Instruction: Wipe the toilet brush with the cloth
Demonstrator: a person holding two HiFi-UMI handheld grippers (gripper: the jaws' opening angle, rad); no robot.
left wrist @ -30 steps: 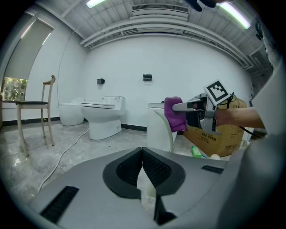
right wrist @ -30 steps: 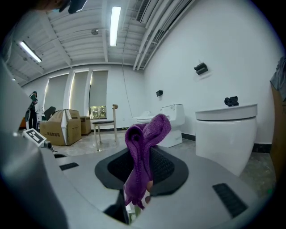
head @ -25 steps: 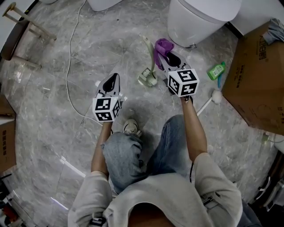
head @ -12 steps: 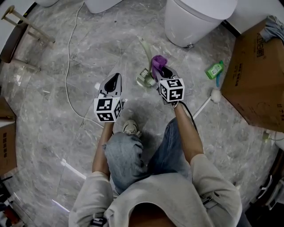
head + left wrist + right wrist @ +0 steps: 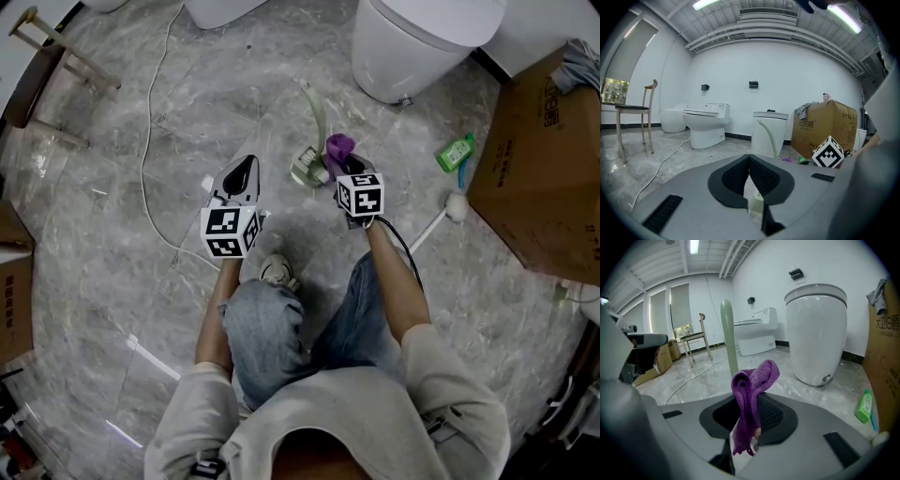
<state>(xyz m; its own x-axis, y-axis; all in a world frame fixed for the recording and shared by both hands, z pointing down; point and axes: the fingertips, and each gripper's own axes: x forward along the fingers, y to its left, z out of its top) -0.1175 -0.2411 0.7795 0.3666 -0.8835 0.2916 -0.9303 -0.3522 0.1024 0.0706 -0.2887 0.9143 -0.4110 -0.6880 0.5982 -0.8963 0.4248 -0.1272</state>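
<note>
On the grey marble floor (image 5: pixel 112 244), below the white toilet (image 5: pixel 422 42) at its upper edge and left of the brown cardboard box (image 5: pixel 539 178), the pale green toilet brush (image 5: pixel 314 112) is stood in its holder. The left gripper (image 5: pixel 246 161) is closed on nothing, near the brush. The right gripper (image 5: pixel 344 161) is clenched on the purple knitted cloth (image 5: pixel 338 147), held just beside the brush handle; contact cannot be told. Wiping is judged about to begin: the cloth must be pressed to the handle and drawn along it. Open floor is left around; a white cable (image 5: pixel 142 150) lies well left.
</note>
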